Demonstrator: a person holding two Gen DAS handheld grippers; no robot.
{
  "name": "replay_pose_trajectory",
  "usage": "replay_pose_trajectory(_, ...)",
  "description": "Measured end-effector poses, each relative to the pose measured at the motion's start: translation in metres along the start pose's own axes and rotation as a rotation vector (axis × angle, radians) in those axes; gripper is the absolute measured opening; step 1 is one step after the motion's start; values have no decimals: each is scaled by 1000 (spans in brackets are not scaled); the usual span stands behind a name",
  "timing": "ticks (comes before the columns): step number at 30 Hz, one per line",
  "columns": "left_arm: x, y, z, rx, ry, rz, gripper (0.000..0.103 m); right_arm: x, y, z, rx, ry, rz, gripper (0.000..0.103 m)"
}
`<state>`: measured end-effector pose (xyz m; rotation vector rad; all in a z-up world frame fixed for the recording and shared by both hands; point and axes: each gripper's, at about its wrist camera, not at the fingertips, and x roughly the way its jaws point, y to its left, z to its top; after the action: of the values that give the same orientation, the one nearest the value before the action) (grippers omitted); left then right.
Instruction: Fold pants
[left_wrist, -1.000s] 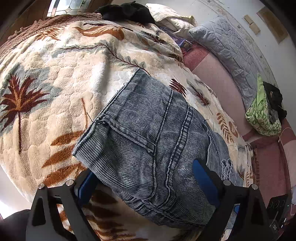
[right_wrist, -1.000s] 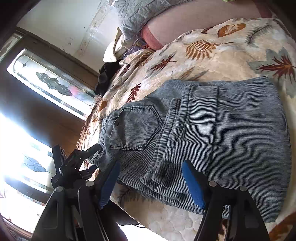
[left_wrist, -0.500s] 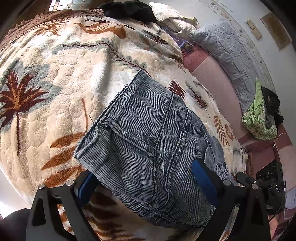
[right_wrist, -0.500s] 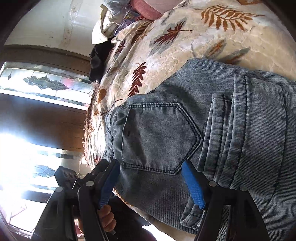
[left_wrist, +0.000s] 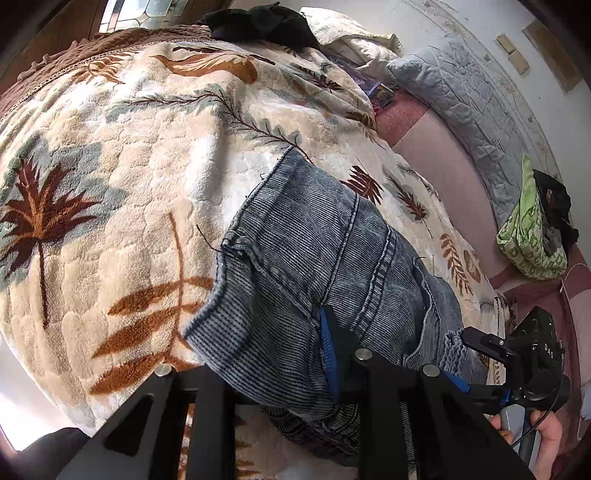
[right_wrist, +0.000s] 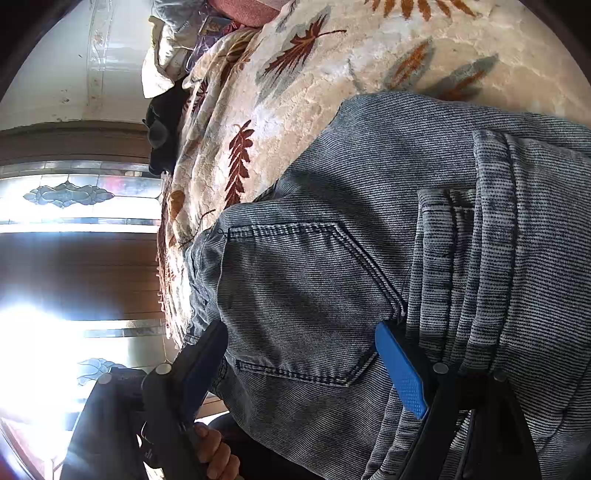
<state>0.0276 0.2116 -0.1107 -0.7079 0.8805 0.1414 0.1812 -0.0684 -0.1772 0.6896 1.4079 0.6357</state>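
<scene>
A pair of grey-blue jeans (left_wrist: 332, 258) lies folded on a cream leaf-patterned blanket (left_wrist: 129, 166), near the bed's front edge. My left gripper (left_wrist: 266, 354) is shut on the jeans' near edge; one blue pad (left_wrist: 327, 350) shows, the other finger is under the cloth. In the right wrist view the jeans (right_wrist: 369, 221) fill the frame with a back pocket (right_wrist: 306, 295) in the middle. My right gripper (right_wrist: 299, 354) is open, its fingers straddling the pocket's near edge. The right gripper also shows in the left wrist view (left_wrist: 517, 362).
A black garment (left_wrist: 266, 22) lies at the far end of the bed. A grey quilted pillow (left_wrist: 461, 92) and a green cloth (left_wrist: 528, 229) lie along the wall. A pink sheet (left_wrist: 443, 155) shows beside the blanket. A bright window (right_wrist: 74, 192) is behind the bed's edge.
My left gripper has closed on the jeans' near edge, bunching the cloth. My right gripper has moved in closer over the back pocket and stays open.
</scene>
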Motion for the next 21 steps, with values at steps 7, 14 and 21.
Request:
replay_pose_trajectory(7, -18, -13, 1, 46, -71, -24, 16, -6, -6, -4, -11, -18, 42, 85)
replay_pose_trajectory(14, -45, -67, -4, 242, -186, 27, 16, -9, -17, -3, 7, -21, 92, 85)
replay_pose_trajectory(21, -64, -154, -27, 538, -264, 38, 16, -73, -47, -2, 83, -159, 266, 85)
